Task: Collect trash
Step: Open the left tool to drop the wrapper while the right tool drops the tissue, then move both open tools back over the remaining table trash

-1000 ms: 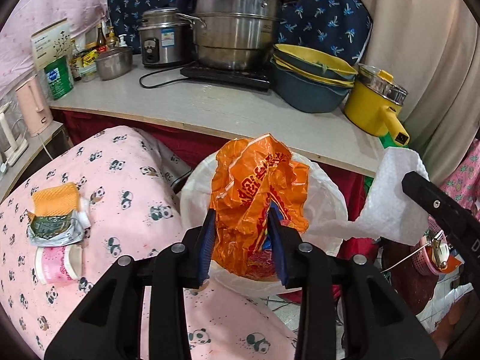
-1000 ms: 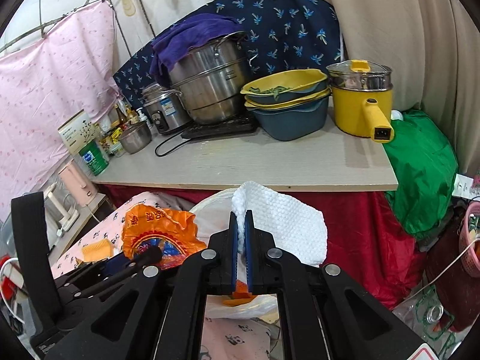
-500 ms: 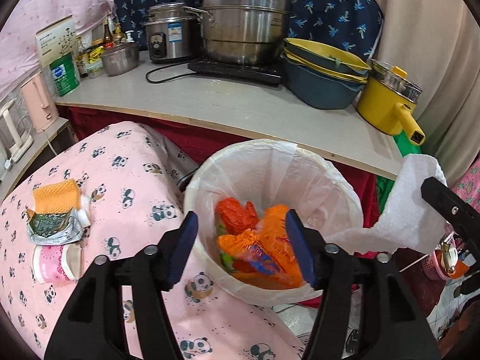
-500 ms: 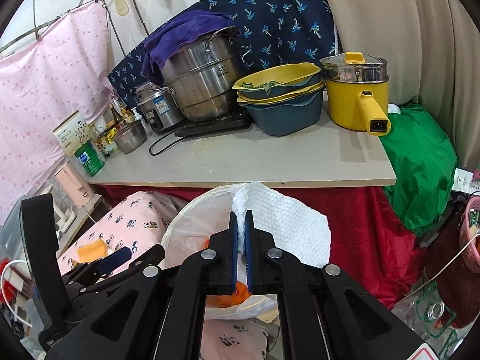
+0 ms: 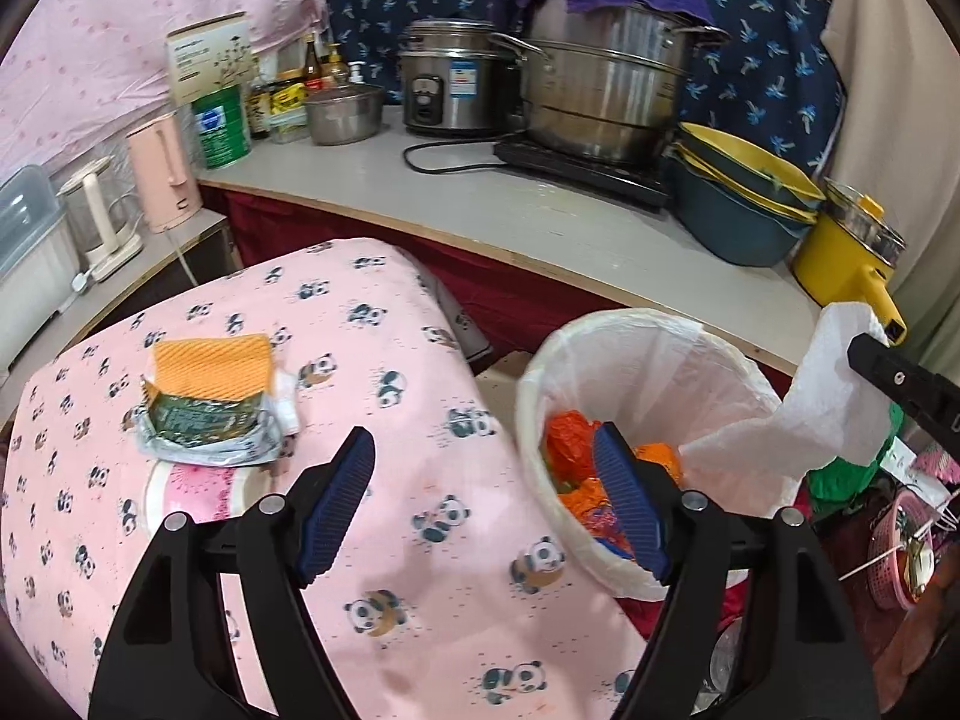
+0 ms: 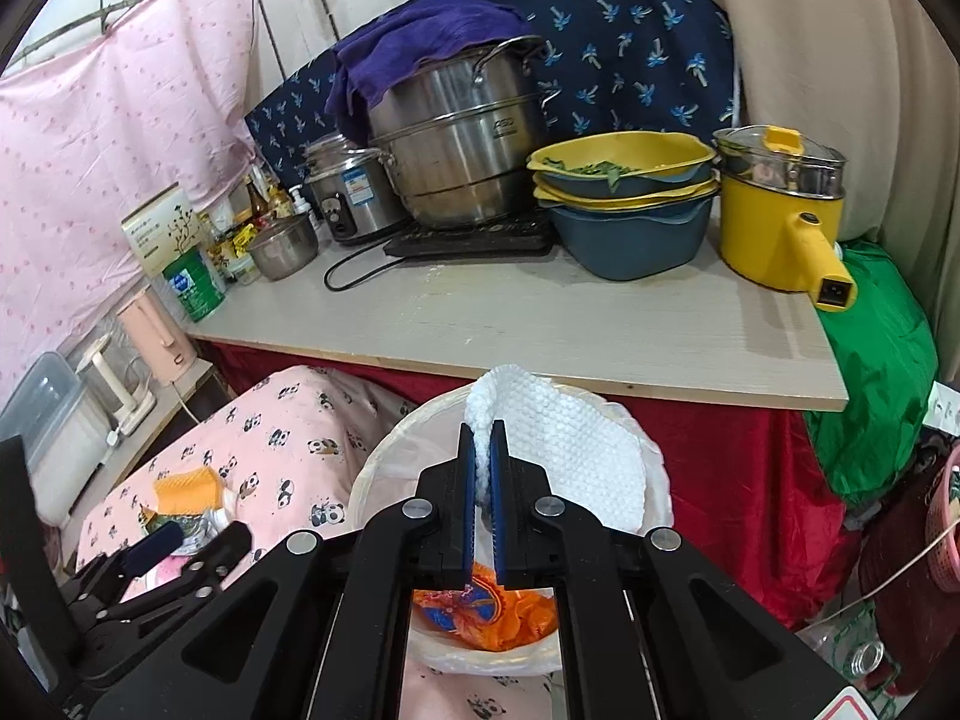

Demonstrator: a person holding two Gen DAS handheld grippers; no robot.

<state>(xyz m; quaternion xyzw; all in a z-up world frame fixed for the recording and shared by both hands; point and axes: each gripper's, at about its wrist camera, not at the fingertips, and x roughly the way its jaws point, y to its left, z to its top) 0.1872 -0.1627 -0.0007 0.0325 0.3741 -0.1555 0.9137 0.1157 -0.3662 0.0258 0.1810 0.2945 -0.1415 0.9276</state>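
Note:
A white-lined trash bin (image 5: 606, 324) stands right of the pink panda-print table (image 5: 390, 396); an orange plastic bag (image 5: 576, 468) lies inside it. My left gripper (image 5: 486, 468) is open and empty over the table's right edge, by the bin. My right gripper (image 6: 480, 462) is shut on a white paper towel (image 6: 570, 450) above the bin (image 6: 390, 450); the towel also shows in the left wrist view (image 5: 822, 408). On the table lie an orange sponge (image 5: 210, 369), a crumpled green wrapper (image 5: 198, 423) and a pink cup lid (image 5: 192, 492).
A counter (image 5: 540, 222) behind holds a large steel pot (image 5: 600, 90), a rice cooker (image 5: 450, 84), stacked blue and yellow basins (image 5: 744, 204), a yellow electric pot (image 5: 852, 258) and bottles. A green bag (image 6: 876, 360) and a pink basket (image 5: 900, 540) sit at the right.
My left gripper opened and dropped the orange bag into the bin, then swung left over the table. My right gripper kept hold of the paper towel and came over the bin.

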